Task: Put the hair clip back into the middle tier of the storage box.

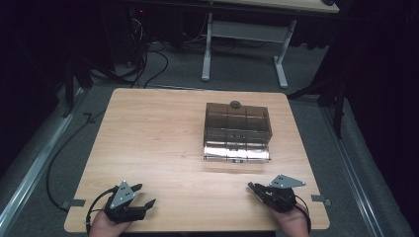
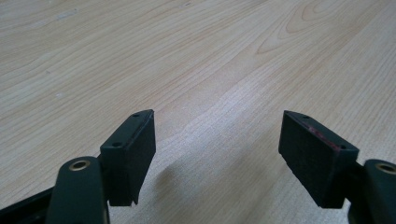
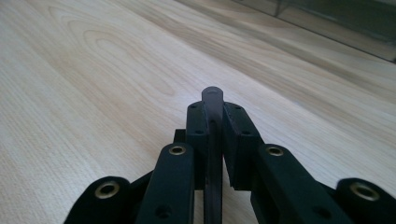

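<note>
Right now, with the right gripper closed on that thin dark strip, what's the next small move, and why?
Probably ease the right gripper forward toward the smoky plastic box. Its fingers are clamped on the thin dark strip, and the box lies ahead of it, apart. The left gripper is open and empty, so the right seems the working one.
</note>
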`<state>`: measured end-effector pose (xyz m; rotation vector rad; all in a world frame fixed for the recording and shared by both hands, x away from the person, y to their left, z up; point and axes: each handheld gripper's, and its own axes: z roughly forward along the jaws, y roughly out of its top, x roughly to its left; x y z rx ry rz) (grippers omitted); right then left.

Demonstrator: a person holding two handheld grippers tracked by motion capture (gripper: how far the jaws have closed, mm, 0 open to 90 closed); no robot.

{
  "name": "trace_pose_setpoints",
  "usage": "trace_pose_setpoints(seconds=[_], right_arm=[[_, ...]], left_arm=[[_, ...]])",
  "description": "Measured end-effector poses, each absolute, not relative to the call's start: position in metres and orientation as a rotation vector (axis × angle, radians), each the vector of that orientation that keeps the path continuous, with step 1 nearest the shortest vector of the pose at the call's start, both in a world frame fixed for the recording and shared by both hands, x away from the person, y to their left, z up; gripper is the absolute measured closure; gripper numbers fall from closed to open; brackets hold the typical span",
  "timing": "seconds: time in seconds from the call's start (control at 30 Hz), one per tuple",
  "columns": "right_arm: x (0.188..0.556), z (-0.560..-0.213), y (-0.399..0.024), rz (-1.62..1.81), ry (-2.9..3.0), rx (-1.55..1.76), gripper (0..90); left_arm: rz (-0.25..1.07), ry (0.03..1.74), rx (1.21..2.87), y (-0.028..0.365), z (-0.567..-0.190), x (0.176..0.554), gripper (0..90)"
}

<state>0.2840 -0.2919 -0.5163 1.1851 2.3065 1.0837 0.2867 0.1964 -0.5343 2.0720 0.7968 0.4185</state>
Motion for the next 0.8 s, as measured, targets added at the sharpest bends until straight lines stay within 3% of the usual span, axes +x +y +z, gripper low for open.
trace_pose_setpoints(seconds=[0.8], right_arm=[[0.2835,-0.5194,-0.2891,1.091,2.296,1.169,81.4]], left_arm=[[0.420,0.796,2.071,0.1964,-0.5342,0.2866,27.8]])
